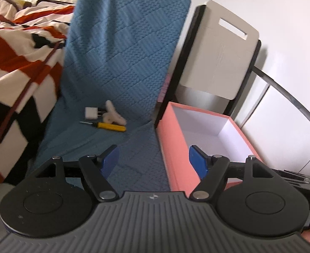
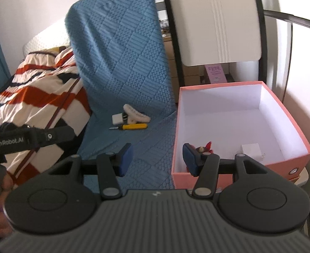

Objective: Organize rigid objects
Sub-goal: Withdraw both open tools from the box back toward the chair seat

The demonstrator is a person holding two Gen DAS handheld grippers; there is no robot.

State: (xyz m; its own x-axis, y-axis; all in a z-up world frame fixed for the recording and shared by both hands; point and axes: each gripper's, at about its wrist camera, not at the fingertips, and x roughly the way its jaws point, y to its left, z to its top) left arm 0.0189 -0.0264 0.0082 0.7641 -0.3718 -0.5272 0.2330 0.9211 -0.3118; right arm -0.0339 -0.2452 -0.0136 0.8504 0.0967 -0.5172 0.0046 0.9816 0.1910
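On the blue-covered chair seat lie a white plug adapter (image 1: 91, 113) (image 2: 117, 119), a white hair claw clip (image 1: 115, 113) (image 2: 136, 114) and a yellow-handled cutter (image 1: 111, 125) (image 2: 134, 126), close together. A pink box (image 1: 173, 147) (image 2: 184, 179) with a white inside stands to their right. It holds a small red object (image 2: 207, 146) and a white charger (image 2: 251, 150). My left gripper (image 1: 154, 161) hovers over the seat's front by the box's left wall, open with nothing between its blue pads. My right gripper (image 2: 157, 158) stands open and empty over the box's left wall.
A blue quilted cover (image 1: 123, 52) (image 2: 123, 52) drapes the chair's back and seat. The box sits on a second chair with a white back (image 1: 218, 52) (image 2: 218, 31). A bed with a striped blanket (image 1: 17, 52) (image 2: 38, 94) lies left. The left gripper's body (image 2: 28, 139) shows at the left edge.
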